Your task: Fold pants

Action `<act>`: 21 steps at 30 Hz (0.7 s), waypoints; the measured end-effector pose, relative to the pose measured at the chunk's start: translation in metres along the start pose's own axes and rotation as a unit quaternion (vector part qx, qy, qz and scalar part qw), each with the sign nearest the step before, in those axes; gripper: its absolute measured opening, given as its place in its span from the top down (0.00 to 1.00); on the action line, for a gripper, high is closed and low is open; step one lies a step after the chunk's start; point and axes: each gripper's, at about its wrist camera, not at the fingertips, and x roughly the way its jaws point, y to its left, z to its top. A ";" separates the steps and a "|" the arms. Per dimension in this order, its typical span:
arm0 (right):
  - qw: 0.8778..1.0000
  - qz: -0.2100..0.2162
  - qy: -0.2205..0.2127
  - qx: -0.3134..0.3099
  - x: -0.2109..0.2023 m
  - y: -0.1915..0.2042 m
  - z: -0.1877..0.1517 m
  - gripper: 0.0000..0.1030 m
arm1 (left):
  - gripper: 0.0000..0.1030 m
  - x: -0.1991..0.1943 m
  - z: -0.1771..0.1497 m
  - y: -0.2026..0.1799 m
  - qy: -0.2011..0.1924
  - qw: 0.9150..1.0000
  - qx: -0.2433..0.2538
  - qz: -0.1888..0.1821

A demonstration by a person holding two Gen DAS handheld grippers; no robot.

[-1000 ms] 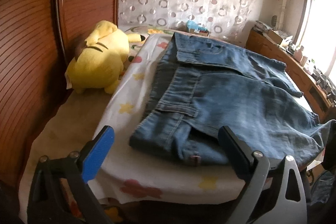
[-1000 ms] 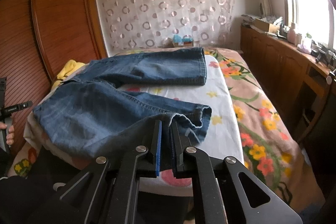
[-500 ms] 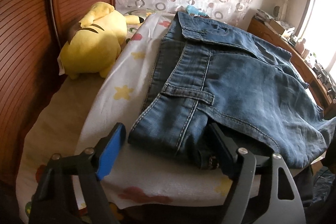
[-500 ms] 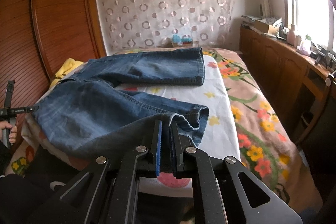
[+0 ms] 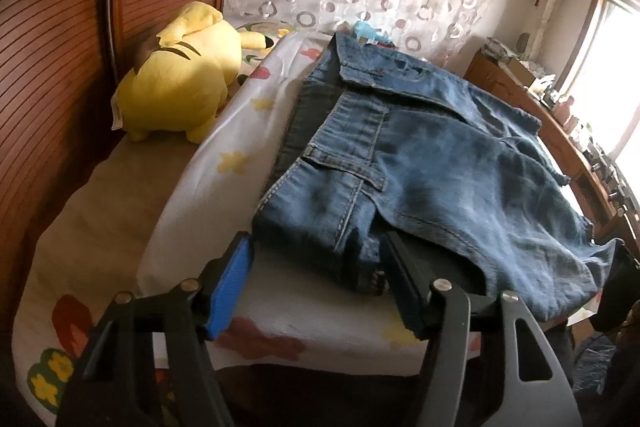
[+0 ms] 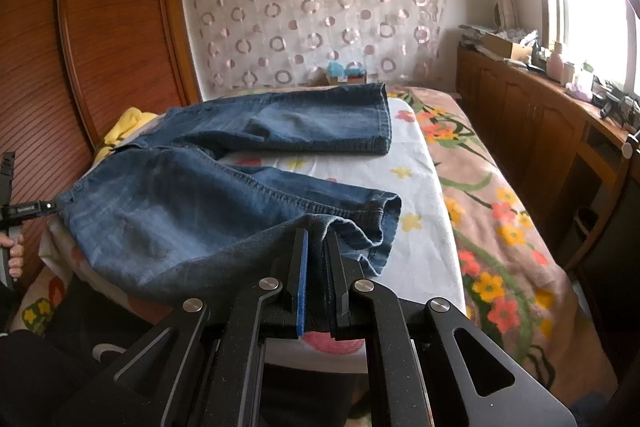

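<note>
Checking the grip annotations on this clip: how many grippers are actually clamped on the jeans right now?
1. The right gripper is shut on the near leg's hem of the jeans. The left gripper, whose jaws have just been closing, straddles the waistband corner without pressing it.

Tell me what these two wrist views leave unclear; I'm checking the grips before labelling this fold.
- Left wrist view: whether the left gripper, whose jaws have just been closing, touches the blue denim pants; motion blur smears the waistband corner between its fingers.
- Right wrist view: how much hem the right gripper pinches; its fingers cover it.
- Right wrist view: the yellow plush toy, mostly hidden behind the pants.
- Both views: the bed foot, cut off by the frame edge.
</note>
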 end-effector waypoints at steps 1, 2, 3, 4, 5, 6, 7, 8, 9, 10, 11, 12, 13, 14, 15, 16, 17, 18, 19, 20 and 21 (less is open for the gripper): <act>1.000 0.000 0.000 0.000 0.000 0.000 0.000 0.95 | 0.37 -0.002 -0.001 -0.001 -0.001 1.000 0.001 0.002; 1.000 0.000 0.000 -0.001 0.000 0.000 0.000 0.95 | 0.37 -0.003 -0.001 -0.001 -0.002 1.000 0.002 0.002; 1.000 -0.001 0.000 -0.002 0.000 -0.001 0.000 0.95 | 0.37 -0.003 -0.002 -0.001 0.000 1.000 0.002 0.001; 1.000 -0.001 0.000 -0.002 0.000 -0.002 0.000 0.95 | 0.37 -0.002 -0.002 -0.001 0.002 1.000 0.001 0.001; 1.000 0.000 0.000 0.000 0.000 0.000 0.000 0.95 | 0.37 0.000 -0.003 0.000 0.005 1.000 0.000 0.002; 1.000 0.000 0.000 0.001 0.000 0.000 0.000 0.95 | 0.37 0.002 -0.003 -0.001 0.008 1.000 -0.001 0.002; 1.000 0.000 0.000 0.000 0.000 0.000 0.000 0.95 | 0.37 0.004 -0.002 0.000 0.012 1.000 -0.003 -0.001; 1.000 -0.001 0.000 0.000 0.000 0.000 0.000 0.95 | 0.37 0.007 -0.002 -0.001 0.015 1.000 -0.005 -0.004; 1.000 0.000 0.000 0.001 0.000 0.001 0.000 0.95 | 0.37 0.010 0.000 -0.002 0.018 1.000 -0.006 -0.008; 1.000 0.000 0.000 0.000 0.000 0.001 0.001 0.95 | 0.37 0.012 0.000 -0.004 0.020 1.000 -0.005 -0.010; 1.000 -0.001 0.001 0.000 0.000 0.000 0.000 0.95 | 0.37 0.014 0.001 -0.005 0.021 1.000 -0.005 -0.011; 1.000 -0.001 0.002 0.000 0.002 0.001 0.000 0.95 | 0.37 0.016 0.003 -0.006 0.021 1.000 -0.005 -0.013; 1.000 -0.002 0.003 0.000 0.002 0.000 0.000 0.95 | 0.37 0.017 0.004 -0.007 0.021 1.000 -0.004 -0.013; 1.000 -0.002 0.003 0.000 0.002 -0.001 -0.001 0.95 | 0.38 0.018 0.005 -0.009 0.020 1.000 -0.002 -0.011; 1.000 -0.002 0.003 -0.001 0.002 -0.001 -0.001 0.95 | 0.45 0.019 0.005 -0.010 0.017 1.000 0.001 -0.008; 1.000 -0.002 0.002 -0.003 0.001 -0.002 -0.001 0.96 | 0.52 0.018 0.006 -0.011 0.013 1.000 0.004 -0.001; 1.000 -0.002 0.002 -0.001 0.002 -0.001 -0.001 0.97 | 0.68 0.018 0.007 -0.011 0.010 1.000 0.004 0.005; 1.000 0.000 0.002 -0.002 0.002 -0.002 -0.001 0.98 | 0.78 0.016 0.008 -0.009 0.006 1.000 0.002 0.008; 1.000 0.002 0.001 -0.002 0.002 -0.004 -0.002 0.99 | 0.81 0.015 0.009 -0.008 0.003 1.000 0.001 0.004; 1.000 0.001 -0.002 -0.003 0.001 -0.005 -0.002 0.99 | 0.87 0.013 0.011 -0.008 0.000 1.000 0.001 -0.004; 1.000 0.002 -0.004 -0.002 0.001 -0.006 -0.001 0.99 | 0.90 0.010 0.012 -0.009 -0.006 1.000 0.002 -0.008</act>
